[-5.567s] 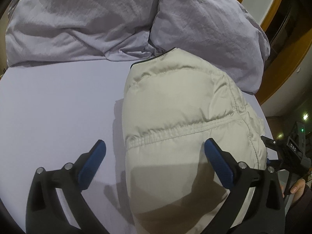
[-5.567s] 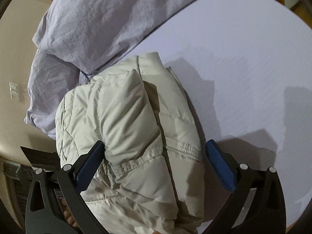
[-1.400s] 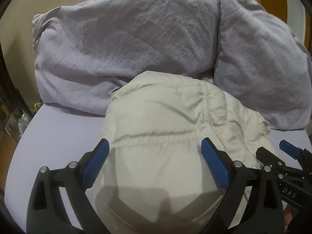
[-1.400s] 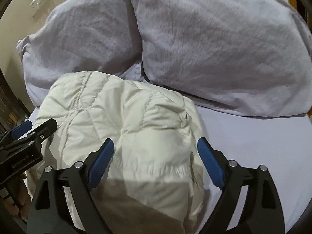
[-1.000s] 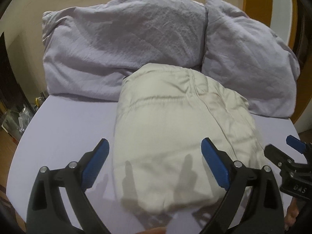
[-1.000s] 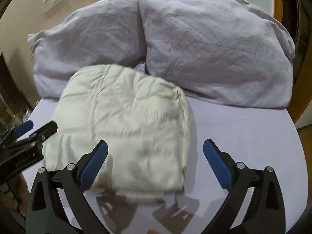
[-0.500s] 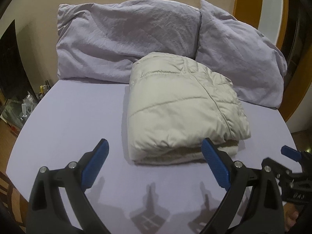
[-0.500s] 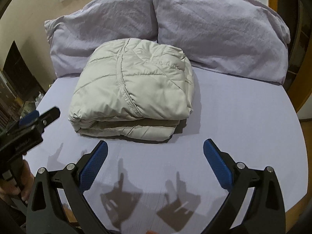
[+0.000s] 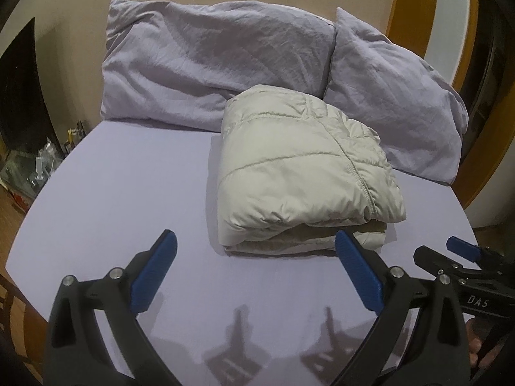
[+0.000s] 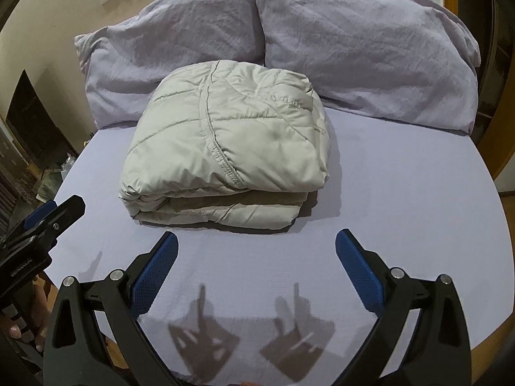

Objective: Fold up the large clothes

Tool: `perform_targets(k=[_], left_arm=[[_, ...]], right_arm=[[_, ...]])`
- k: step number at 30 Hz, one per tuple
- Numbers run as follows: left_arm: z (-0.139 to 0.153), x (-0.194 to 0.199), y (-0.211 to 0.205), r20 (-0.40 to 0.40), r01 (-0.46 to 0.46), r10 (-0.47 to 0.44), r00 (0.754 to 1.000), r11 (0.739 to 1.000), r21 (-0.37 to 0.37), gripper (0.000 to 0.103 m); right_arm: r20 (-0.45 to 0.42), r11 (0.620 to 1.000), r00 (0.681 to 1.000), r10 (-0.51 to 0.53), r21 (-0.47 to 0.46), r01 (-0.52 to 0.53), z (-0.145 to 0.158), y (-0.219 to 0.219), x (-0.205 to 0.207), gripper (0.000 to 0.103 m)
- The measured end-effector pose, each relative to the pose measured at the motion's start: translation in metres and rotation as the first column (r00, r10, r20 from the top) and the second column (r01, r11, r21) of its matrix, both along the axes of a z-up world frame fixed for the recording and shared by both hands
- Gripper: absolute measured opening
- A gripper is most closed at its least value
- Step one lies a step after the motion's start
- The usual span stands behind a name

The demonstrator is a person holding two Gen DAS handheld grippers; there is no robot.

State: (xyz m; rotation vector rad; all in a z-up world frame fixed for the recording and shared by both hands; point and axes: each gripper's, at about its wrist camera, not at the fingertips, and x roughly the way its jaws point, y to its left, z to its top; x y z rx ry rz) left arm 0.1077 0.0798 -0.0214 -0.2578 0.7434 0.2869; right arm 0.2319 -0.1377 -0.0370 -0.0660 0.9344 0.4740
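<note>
Jacket (image 9: 302, 173) sits folded on the bed (image 9: 122, 193), just ahead of your left hand-held gripper (image 9: 256, 257) and right hand-held gripper (image 10: 256, 257), both spread wide and empty; its puffy layers could spring apart if nudged.

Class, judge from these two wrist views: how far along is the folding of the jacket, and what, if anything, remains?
Done: the cream puffer jacket lies as a compact layered bundle on the lavender bed, in front of two pillows.

In hand: nothing. The left tool and right tool are both open and clear of the jacket.

Left: apparently nothing, except perhaps squaring the bulging front edge.
</note>
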Motion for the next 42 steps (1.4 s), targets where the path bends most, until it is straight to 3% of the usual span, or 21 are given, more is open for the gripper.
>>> perform_targets(k=[13, 42], left_arm=[[-0.005, 0.001, -0.009, 0.004, 0.040, -0.040, 0.999, 0.998, -0.041, 0.098], [-0.013, 0.003, -0.010, -0.008, 0.038, -0.039, 0.999, 0.993, -0.112, 0.098]], right_arm=[[-0.020, 1.000, 1.000, -0.017, 0.002, 0.017, -0.003, -0.006, -0.001, 0.100], [-0.037, 0.999, 0.999, -0.027, 0.038, 0.028, -0.005, -0.009, -0.003, 0.100]])
